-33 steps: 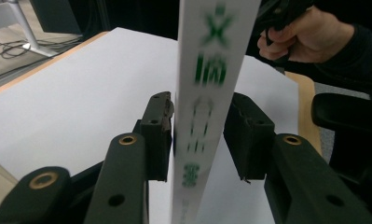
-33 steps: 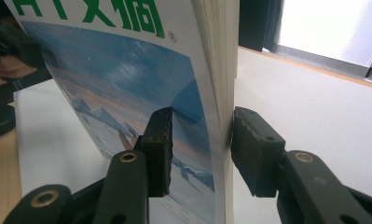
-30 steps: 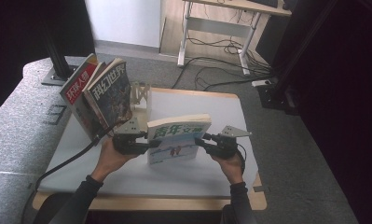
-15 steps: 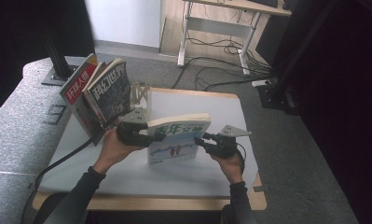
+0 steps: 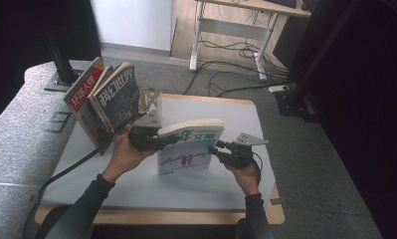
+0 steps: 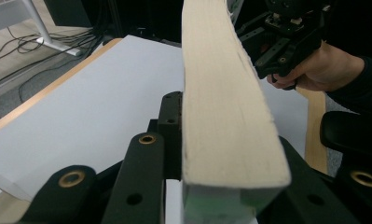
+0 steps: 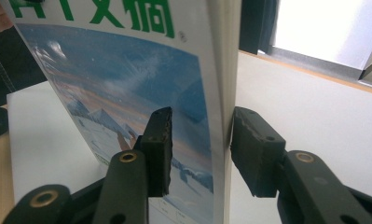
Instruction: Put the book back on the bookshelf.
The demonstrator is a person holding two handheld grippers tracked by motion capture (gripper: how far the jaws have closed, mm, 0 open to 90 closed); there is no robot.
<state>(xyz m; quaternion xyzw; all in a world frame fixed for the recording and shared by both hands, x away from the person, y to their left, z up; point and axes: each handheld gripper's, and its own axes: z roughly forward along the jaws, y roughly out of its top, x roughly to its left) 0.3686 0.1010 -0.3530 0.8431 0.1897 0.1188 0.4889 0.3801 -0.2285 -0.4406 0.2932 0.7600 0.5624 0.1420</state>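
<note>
A thick paperback book [image 5: 191, 147] with green characters and a snowy mountain cover stands upright on the white table [image 5: 211, 107]. My left gripper [image 5: 153, 138] is at its upper left corner. Its jaws have just been closing, and in the left gripper view [image 6: 223, 121] they clamp the book's page block [image 6: 221, 84]. My right gripper [image 5: 217, 149] holds the book's right edge at mid height. In the right gripper view [image 7: 202, 116] one pad lies on the cover [image 7: 127, 79] and the other on the back. The right gripper [image 6: 286, 42] and its hand also show beyond the book.
Two magazines, one red [image 5: 82, 94] and one dark [image 5: 117, 94], lean together at the table's back left. A pale bookend [image 5: 148, 99] stands beside them. A black cable [image 5: 71, 167] trails off the left front edge. A grey padded surface [image 5: 17, 124] flanks the table's left.
My left gripper has climbed from the middle of the book's left edge to its top left corner. The book and the right gripper have stayed put.
</note>
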